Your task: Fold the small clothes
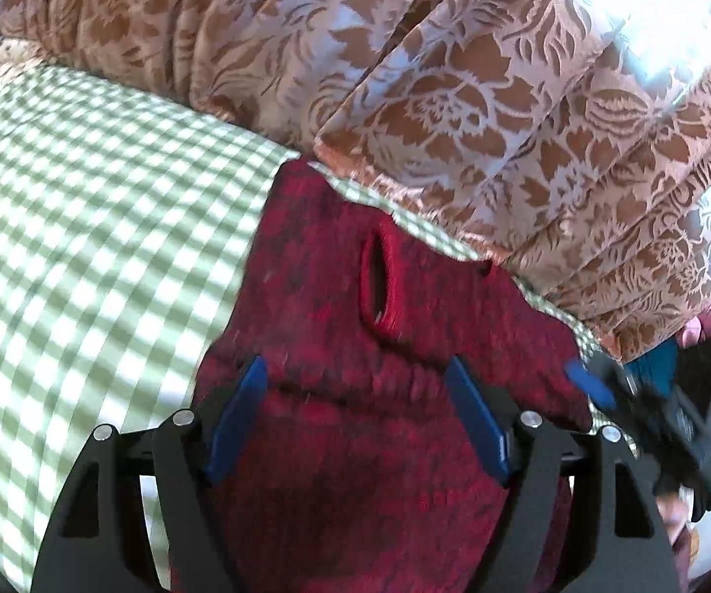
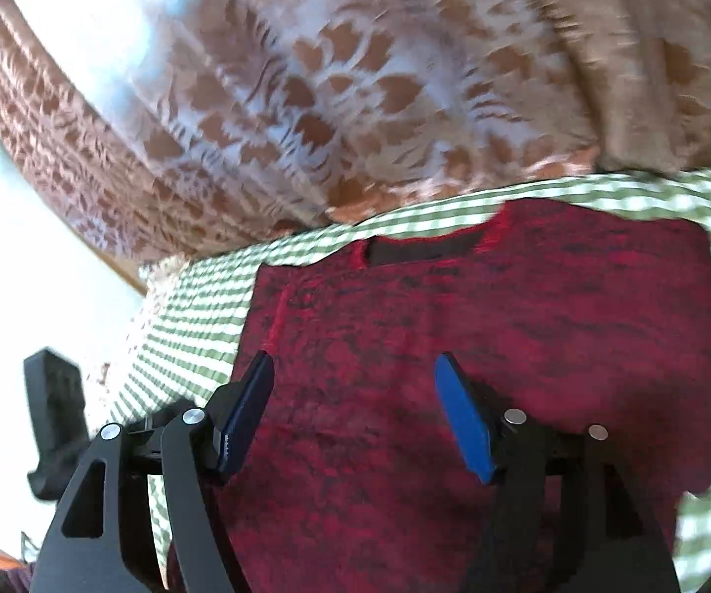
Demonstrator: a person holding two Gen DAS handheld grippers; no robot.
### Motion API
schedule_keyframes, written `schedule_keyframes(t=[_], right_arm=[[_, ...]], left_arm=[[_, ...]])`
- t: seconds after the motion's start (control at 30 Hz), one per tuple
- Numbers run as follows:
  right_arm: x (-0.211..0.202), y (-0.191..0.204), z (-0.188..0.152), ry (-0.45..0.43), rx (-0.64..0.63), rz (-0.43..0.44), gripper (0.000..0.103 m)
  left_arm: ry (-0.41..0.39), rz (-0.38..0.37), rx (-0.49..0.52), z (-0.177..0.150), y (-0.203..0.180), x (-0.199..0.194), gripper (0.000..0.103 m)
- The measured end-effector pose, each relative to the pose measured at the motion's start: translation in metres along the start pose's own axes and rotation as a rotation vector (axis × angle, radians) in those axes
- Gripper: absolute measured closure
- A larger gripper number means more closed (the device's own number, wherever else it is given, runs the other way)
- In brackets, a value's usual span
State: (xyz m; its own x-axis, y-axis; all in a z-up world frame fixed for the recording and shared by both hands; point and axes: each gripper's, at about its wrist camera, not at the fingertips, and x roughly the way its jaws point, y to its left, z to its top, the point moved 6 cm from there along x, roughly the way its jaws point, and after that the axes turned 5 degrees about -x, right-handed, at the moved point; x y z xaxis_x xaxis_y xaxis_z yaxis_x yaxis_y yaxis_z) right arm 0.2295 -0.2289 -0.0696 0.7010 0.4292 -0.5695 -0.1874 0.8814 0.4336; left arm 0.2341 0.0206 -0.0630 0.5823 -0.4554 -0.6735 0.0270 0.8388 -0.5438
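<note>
A dark red mottled small garment lies on a green-and-white checked cloth. In the left wrist view its neck opening faces up and the fabric bunches between my fingers. My left gripper is open, its blue pads on either side of the red fabric. In the right wrist view the garment lies flat with its dark collar at the far edge. My right gripper is open and empty above the garment. The right gripper also shows in the left wrist view at the garment's right edge.
A brown-and-white floral curtain hangs right behind the checked surface and also fills the top of the right wrist view. A black object stands at the left edge of that view. Bright light washes out the left side.
</note>
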Motion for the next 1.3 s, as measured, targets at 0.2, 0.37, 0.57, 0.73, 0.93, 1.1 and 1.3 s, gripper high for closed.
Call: schedule_keyframes(t=[0.2,0.37,0.57,0.73,0.93,1.1,1.3], right_arm=[[-0.074,-0.073,-0.022,-0.090,0.155,-0.120,0.036],[-0.109,-0.125,-0.042,-0.132,0.269,-0.208,0.036],[-0.090,-0.130,-0.030,-0.132,0.248,-0.218,0.039],[-0.038,-0.117,-0.010,-0.065,0.150,-0.265,0.046],[0.021,-0.133,-0.006,0.046,0.070,-0.459,0.045],[0.024,-0.135,-0.012,0.004,0.033,-0.485,0.041],[0.015,-0.133,-0.009,0.015,0.026,-0.525,0.027]], left_arm=[[0.043,0.005,0.032,0.024,-0.019,0.040,0.029],[0.135,0.028,0.046,0.023,-0.029,0.082,0.071],[0.054,0.032,0.079,0.023,-0.038,0.061,0.099],[-0.016,0.088,0.126,0.020,-0.030,0.034,0.100],[0.066,0.202,0.147,0.004,0.000,0.067,0.099],[0.030,0.226,0.172,-0.006,-0.009,0.059,0.099],[-0.111,0.230,0.183,0.008,-0.022,0.016,0.090]])
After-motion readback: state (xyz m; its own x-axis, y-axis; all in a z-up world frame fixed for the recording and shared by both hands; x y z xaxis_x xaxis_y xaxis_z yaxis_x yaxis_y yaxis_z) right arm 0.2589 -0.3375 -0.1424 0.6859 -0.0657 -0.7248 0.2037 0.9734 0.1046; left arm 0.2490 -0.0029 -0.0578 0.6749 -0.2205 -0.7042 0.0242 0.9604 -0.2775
